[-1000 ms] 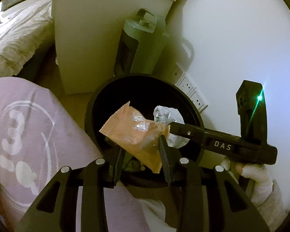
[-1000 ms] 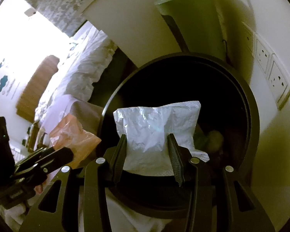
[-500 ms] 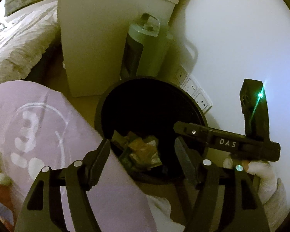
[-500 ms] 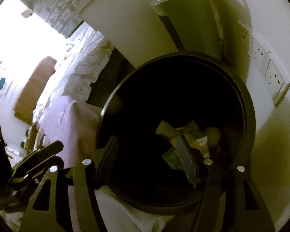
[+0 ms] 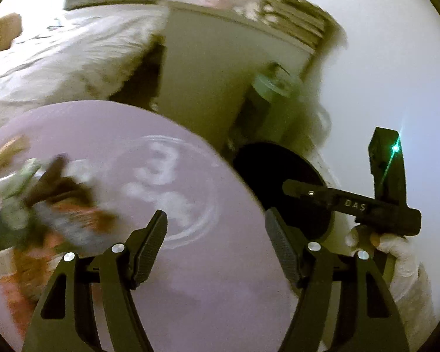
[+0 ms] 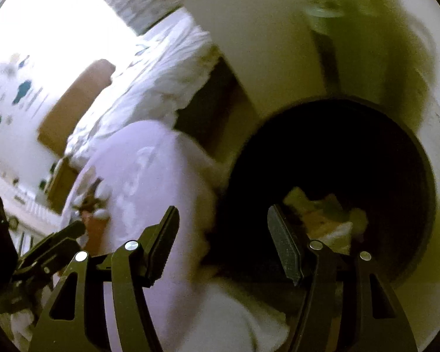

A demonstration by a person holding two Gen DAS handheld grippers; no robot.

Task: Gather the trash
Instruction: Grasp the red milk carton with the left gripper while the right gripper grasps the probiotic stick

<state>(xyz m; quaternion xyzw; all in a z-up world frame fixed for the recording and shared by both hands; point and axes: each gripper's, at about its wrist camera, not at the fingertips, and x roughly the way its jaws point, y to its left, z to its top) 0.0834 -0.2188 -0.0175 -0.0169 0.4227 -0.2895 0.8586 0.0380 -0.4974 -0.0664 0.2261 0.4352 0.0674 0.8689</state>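
Note:
A round black trash bin stands by the wall; wrappers lie at its bottom. In the left wrist view only part of the bin shows behind a lilac round cushion. My left gripper is open and empty above the cushion. My right gripper is open and empty, over the bin's left rim; it also shows in the left wrist view. A blurred pile of trash lies at the cushion's left.
A white cabinet and a green canister stand behind the bin. A bed with white bedding is at the left. The white wall is close on the right. Both views are motion-blurred.
Both grippers opened and dropped the orange and white wrappers into the bin. Both have since swung left, away from the bin, toward the cushion.

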